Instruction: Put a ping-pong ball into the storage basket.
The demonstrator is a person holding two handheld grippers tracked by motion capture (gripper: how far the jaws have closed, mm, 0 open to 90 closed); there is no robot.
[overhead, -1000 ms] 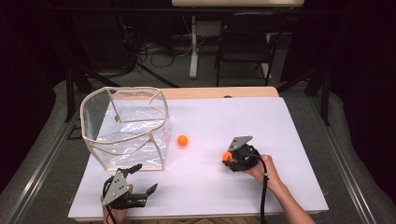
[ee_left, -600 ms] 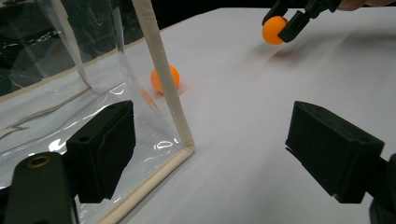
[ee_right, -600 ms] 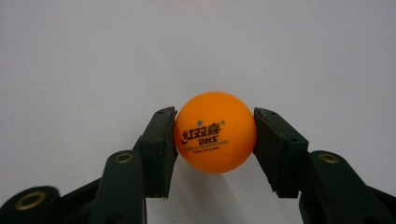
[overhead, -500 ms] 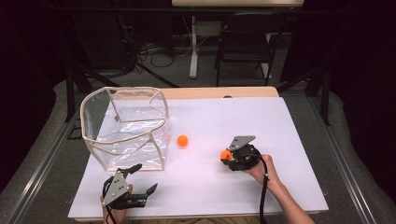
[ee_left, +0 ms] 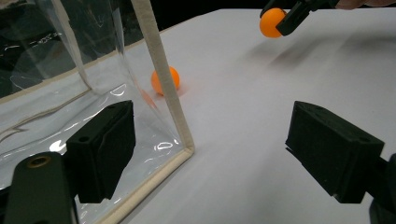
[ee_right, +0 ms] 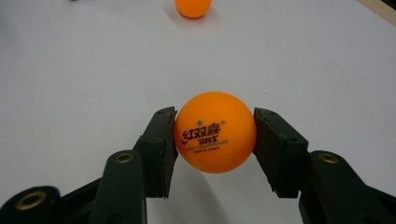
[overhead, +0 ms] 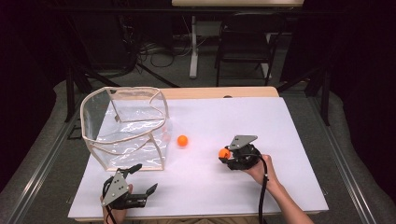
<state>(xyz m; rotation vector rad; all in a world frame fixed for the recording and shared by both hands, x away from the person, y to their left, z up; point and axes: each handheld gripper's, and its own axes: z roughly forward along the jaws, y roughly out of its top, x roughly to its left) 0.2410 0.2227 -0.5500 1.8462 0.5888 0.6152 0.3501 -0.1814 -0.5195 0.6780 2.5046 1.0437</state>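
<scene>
The right gripper [overhead: 226, 156] is clamping an orange ball [ee_right: 215, 132] between both pads, right of centre on the white table [overhead: 289, 140]. The left gripper [overhead: 141, 178], jaws standing wide apart and holding nothing, is resting at the near left edge, just beside the clear bag [overhead: 126, 126]. A second orange ball [overhead: 182, 140] is lying near the bag's right side.

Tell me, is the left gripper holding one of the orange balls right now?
No, the left gripper stands open with nothing between its jaws, while the right gripper clamps the ball.
</scene>
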